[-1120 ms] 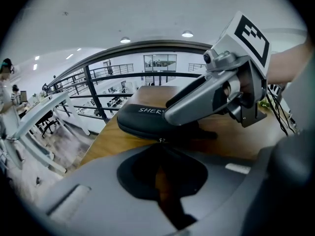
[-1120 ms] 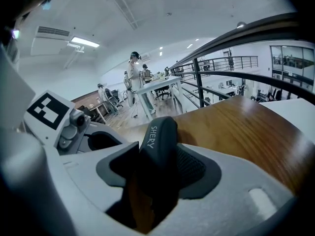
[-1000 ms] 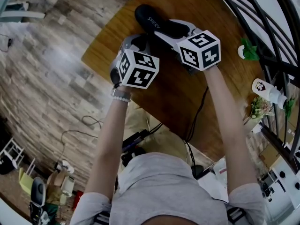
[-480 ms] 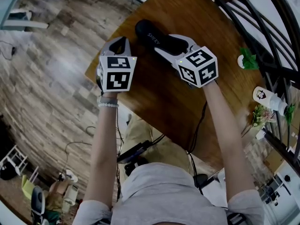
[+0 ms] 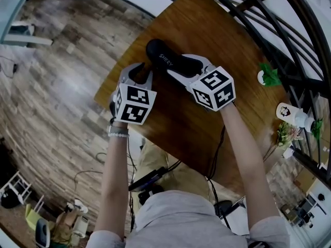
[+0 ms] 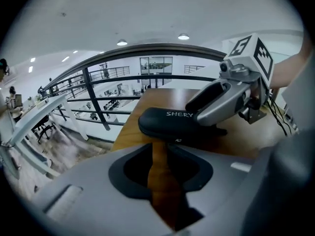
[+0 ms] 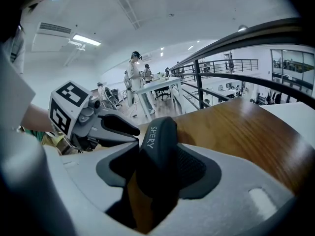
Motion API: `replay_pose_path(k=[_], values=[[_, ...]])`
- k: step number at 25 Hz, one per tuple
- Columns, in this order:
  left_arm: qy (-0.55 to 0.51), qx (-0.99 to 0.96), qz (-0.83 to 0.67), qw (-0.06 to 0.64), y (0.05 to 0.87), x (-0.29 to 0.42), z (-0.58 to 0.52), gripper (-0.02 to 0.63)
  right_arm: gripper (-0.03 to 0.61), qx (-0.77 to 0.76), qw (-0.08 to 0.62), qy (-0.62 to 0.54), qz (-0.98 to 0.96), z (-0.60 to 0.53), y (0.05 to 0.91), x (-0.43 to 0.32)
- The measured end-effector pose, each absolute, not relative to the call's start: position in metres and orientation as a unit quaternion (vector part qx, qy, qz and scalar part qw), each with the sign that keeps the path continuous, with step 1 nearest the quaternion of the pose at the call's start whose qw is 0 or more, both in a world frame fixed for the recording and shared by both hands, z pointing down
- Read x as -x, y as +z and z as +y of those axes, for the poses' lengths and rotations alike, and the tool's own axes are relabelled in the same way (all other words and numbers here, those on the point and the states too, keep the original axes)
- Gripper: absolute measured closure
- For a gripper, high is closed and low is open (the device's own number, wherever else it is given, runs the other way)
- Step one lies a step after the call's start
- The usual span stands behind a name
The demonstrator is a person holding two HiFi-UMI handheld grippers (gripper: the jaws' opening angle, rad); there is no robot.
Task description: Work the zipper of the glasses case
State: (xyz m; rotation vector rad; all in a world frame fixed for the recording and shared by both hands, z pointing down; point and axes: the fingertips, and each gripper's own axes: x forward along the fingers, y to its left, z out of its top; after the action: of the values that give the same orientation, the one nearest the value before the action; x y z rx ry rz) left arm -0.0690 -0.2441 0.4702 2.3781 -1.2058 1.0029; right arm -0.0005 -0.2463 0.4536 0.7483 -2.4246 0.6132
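Observation:
A black zippered glasses case (image 5: 164, 60) marked SHERY lies on the wooden table (image 5: 207, 25). My right gripper (image 5: 183, 67) is shut on the case's near right end; in the right gripper view the case (image 7: 158, 146) fills the gap between the jaws. My left gripper (image 5: 139, 72) sits just short of the case's left end. Its jaws have just been opening and stand apart with only bare wood between them (image 6: 160, 166). From the left gripper view the case (image 6: 170, 124) lies just ahead, with the right gripper (image 6: 221, 102) clamped on it.
The table's left edge (image 5: 111, 76) runs close under my left gripper, with wood-plank floor beyond. A black railing (image 5: 289, 30) curves past the table's far right. A green item (image 5: 269, 75) and a small white bottle (image 5: 288, 111) stand at the right. A cable (image 5: 220, 138) trails off the near edge.
My left gripper has drawn back leftward from beside the right gripper and its jaws have opened. The right gripper has kept its hold on the case.

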Motion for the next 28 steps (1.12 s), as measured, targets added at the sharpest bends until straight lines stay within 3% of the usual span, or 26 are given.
replay_pose_path(k=[3, 18, 24, 26, 28], values=[[0.359, -0.835, -0.393, 0.141, 0.474, 0.058, -0.238, 0.474, 0.337, -0.277, 0.262, 0.227, -0.896, -0.246, 0.454, -0.002], [0.396, -0.841, -0.346, 0.125, 0.487, 0.034, -0.238, 0.474, 0.337, -0.275, 0.257, 0.232, -0.897, -0.245, 0.454, -0.003], [0.404, -0.831, -0.364, 0.116, 0.489, 0.033, -0.240, 0.502, 0.337, -0.275, 0.256, 0.230, -0.898, -0.245, 0.453, -0.004], [0.406, -0.830, -0.367, 0.106, 0.490, 0.031, -0.238, 0.569, 0.337, -0.275, 0.256, 0.230, -0.898, -0.245, 0.453, -0.004], [0.405, -0.829, -0.373, 0.102, 0.490, 0.032, -0.237, 0.569, 0.337, -0.275, 0.257, 0.230, -0.897, -0.245, 0.453, -0.003]])
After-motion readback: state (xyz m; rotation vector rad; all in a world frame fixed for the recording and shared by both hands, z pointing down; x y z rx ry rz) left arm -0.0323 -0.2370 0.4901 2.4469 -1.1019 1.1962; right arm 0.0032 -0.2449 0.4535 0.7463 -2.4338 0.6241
